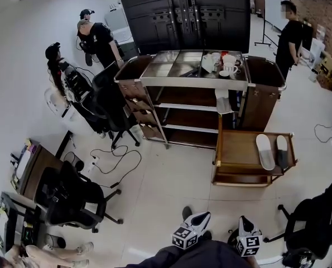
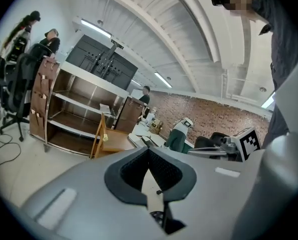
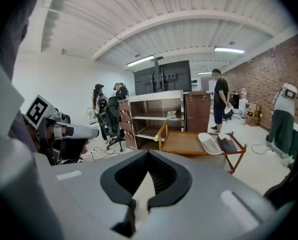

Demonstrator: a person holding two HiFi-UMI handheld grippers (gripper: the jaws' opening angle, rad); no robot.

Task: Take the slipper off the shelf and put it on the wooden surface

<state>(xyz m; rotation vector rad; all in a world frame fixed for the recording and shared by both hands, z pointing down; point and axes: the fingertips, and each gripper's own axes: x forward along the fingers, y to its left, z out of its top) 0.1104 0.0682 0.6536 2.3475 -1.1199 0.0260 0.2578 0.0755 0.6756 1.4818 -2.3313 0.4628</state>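
A white slipper (image 1: 264,151) and a dark grey slipper (image 1: 282,151) lie side by side on the low wooden table (image 1: 235,149), right of the metal shelf unit (image 1: 188,102). The right gripper view shows the white slipper (image 3: 209,143), the grey one (image 3: 229,144) and the wooden top (image 3: 181,143) ahead. A pale thing (image 1: 224,103) lies at the right end of an upper shelf; whether it is a slipper I cannot tell. My left gripper (image 1: 198,219) and right gripper (image 1: 245,223) are held low near my body, far from the table. Both are shut and hold nothing.
One person (image 1: 99,38) stands behind the shelf unit at left, another (image 1: 291,35) at back right. Office chairs stand at left (image 1: 110,108), lower left (image 1: 71,197) and lower right (image 1: 316,222). Cables (image 1: 112,161) trail over the floor. Cups (image 1: 221,63) sit on the shelf top.
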